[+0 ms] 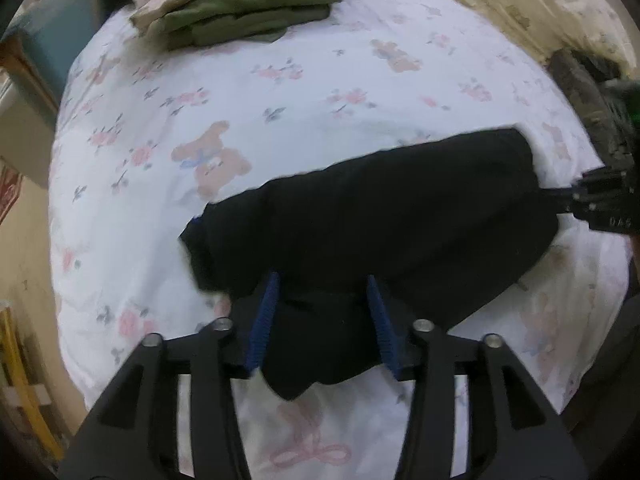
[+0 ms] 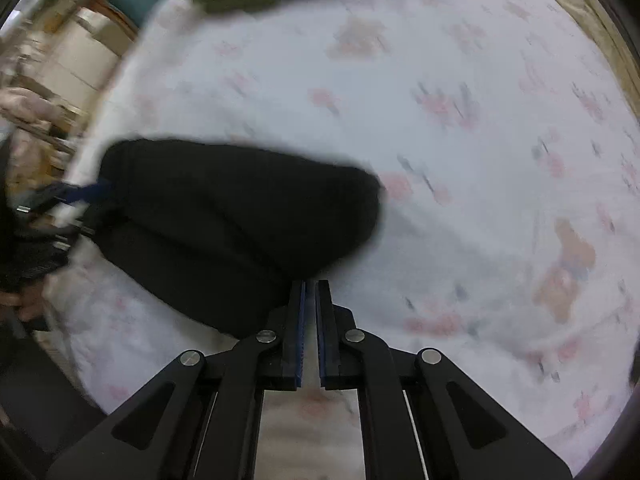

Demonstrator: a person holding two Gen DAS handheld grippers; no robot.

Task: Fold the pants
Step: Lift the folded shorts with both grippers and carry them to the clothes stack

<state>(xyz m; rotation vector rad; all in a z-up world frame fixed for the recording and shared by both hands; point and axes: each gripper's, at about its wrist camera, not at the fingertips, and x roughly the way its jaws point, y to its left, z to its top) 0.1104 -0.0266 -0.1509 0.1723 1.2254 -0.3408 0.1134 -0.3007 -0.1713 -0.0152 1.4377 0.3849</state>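
Two grips: left gripper [image 1: 322, 312] spread wide around pants [image 1: 372, 216], right gripper [image 2: 311, 312] nearly clenched, grasping nothing; square edges first.

Lighting is soft, even and moderately bright in both views, with no glare. The black fabric pants [image 1: 380, 216] read as a flat dark mass with almost no visible fold detail. The left wrist view is fairly sharp ahead of the fingers. The right wrist view shows motion blur: the prints on the white floral bedsheet [image 2: 480, 128] are smeared. Fisheye distortion bends both frames, and the corners are vignetted black.
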